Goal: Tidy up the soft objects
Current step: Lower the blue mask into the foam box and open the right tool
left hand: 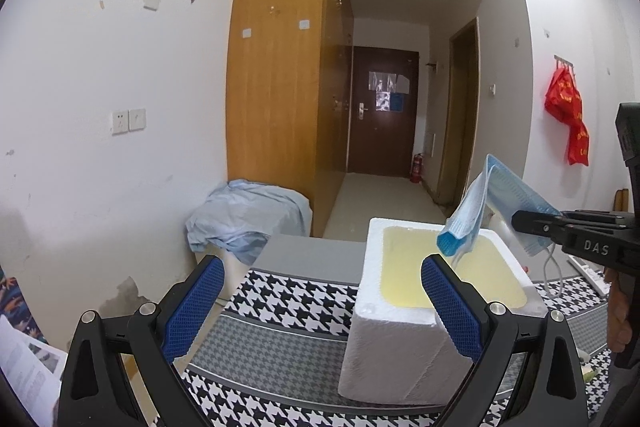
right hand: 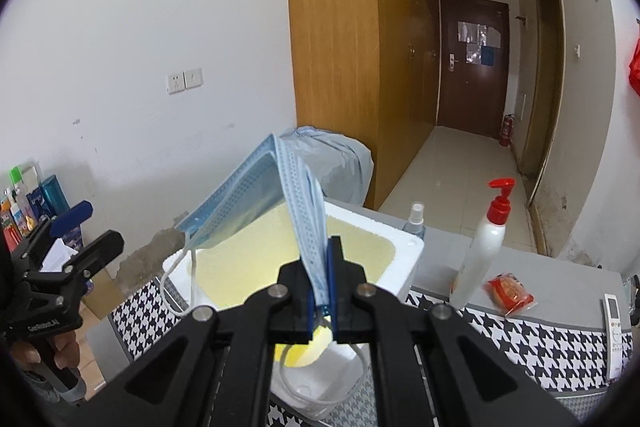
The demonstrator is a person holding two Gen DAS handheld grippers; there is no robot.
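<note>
Surroundings, right wrist view: pump bottle point(right hand: 486, 247), white w/ red pump, upright at centre right on bench point(right hand: 520, 331) covered w/ houndstooth cloth. Small clear spray bottle point(right hand: 415, 217) just behind foam box's far right corner. Red snack packet point(right hand: 509, 295) lies just right of pump bottle base. White remote point(right hand: 614, 331) at right edge. Wood wardrobe point(right hand: 340, 47) upper centre; blue sheet-draped heap point(right hand: 340, 155) at its foot. Nothing sits between mask and box opening.

Foam box point(left hand: 384, 327): white, open top, yellowish inside, lower centre-right of left wrist view, standing on bench.

Face mask point(right hand: 280, 203): blue, folded/draped; long axis runs from right claw up toward upper left of frame, free end fanned out over box. Ear loops dangle down at box's left wall. In left wrist view mask point(left hand: 480, 211) hangs at centre right, above box's far right corner, not touching it.

Right claw point(right hand: 324, 291): pressed together, pinching the mask's lower edge; held above box, pointing across it toward wardrobe.

Left claw point(left hand: 324, 303): spread wide, holding nothing; blue pads point(left hand: 192, 307) either side of frame's lower middle, right pad overlapping box's near side in view. Contact w/ box: can't tell.
</note>
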